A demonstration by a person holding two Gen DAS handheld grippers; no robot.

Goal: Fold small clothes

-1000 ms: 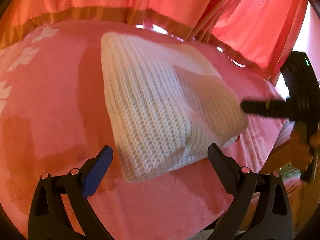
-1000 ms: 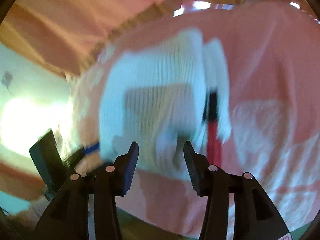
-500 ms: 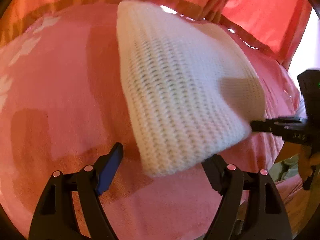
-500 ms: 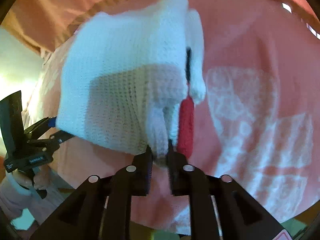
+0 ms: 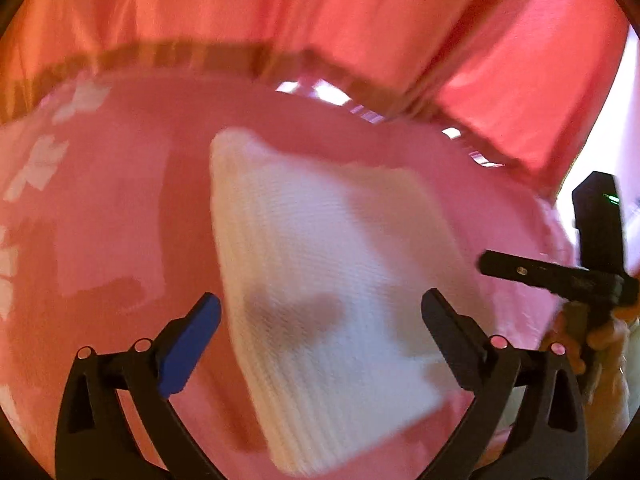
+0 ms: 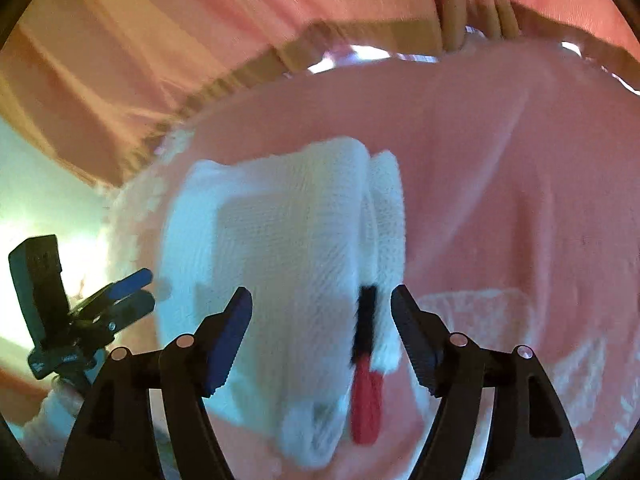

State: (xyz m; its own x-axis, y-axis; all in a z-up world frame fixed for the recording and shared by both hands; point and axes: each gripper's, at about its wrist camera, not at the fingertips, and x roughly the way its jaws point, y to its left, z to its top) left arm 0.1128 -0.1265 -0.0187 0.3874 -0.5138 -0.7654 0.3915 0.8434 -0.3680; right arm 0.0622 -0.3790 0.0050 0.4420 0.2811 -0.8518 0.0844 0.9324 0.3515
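A pink blanket [image 5: 100, 208] covers the whole surface, with red curtains [image 5: 280, 4] hanging along its far edge. A folded white knitted garment [image 5: 320, 280] lies on the blanket near its middle, and in the right wrist view a red and black strip [image 6: 366, 384] sticks out at its near right edge. The left gripper [image 5: 320, 332] and the right gripper [image 6: 322, 328] both hover over the garment's near end with jaws opening, pads clear of the knit and holding nothing.
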